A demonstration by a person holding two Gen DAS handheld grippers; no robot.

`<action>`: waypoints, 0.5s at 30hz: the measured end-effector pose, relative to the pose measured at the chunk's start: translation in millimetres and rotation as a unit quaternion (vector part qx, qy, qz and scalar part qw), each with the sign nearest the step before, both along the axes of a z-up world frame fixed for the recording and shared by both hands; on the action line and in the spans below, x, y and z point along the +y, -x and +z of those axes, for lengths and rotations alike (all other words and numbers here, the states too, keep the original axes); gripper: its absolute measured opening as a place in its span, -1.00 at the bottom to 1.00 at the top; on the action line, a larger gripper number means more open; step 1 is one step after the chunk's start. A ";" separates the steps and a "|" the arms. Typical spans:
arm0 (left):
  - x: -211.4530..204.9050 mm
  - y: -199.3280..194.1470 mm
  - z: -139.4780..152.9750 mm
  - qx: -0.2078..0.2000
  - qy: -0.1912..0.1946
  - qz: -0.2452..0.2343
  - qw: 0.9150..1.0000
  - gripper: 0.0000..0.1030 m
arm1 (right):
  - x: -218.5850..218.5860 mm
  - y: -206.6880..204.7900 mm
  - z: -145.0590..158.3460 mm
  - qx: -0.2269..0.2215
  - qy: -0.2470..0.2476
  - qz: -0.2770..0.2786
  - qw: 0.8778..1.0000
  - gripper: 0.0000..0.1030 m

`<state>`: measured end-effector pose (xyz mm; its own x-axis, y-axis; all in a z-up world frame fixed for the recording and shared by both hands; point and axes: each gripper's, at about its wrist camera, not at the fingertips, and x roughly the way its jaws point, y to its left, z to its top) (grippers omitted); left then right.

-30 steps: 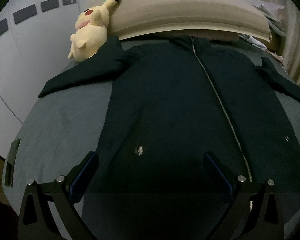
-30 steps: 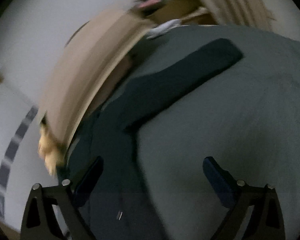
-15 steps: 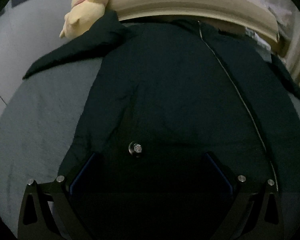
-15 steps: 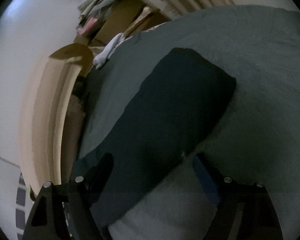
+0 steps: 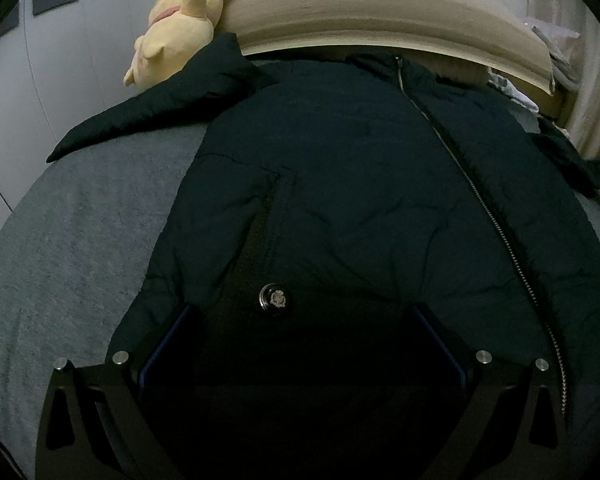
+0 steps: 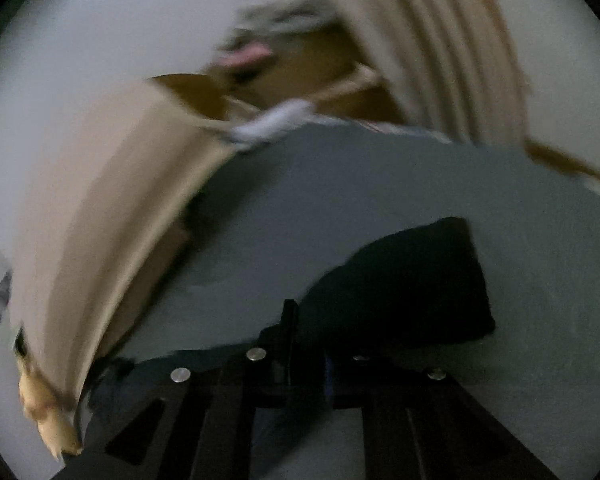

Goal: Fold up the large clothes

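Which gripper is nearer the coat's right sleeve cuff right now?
Right. The right gripper is shut on the sleeve just behind its cuff. The left gripper is open over the coat near a snap button, far from that sleeve.

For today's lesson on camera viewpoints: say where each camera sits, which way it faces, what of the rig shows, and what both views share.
Left wrist: on the left gripper, low over the dark jacket, facing the headboard and yellow plush; both open fingers show.
Right wrist: on the right gripper, blurred, facing the bed's far corner; its fingers are shut on the sleeve.
Shared: jacket, grey bedsheet, headboard.
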<state>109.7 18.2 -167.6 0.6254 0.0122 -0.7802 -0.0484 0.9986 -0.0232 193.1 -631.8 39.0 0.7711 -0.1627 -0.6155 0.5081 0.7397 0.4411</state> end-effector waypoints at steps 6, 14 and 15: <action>1.0 0.4 0.3 -0.004 0.005 0.000 1.000 1.00 | 126.9 -36.2 83.0 -0.050 0.086 0.119 0.988 -0.77; 2.8 1.1 0.7 -0.008 0.015 -0.001 1.000 1.00 | 306.4 -83.7 64.1 -0.010 0.142 0.262 0.955 -0.77; 3.1 1.0 0.8 -0.008 0.016 -0.001 1.000 1.00 | 322.5 -81.8 55.2 0.001 0.146 0.272 0.951 -0.77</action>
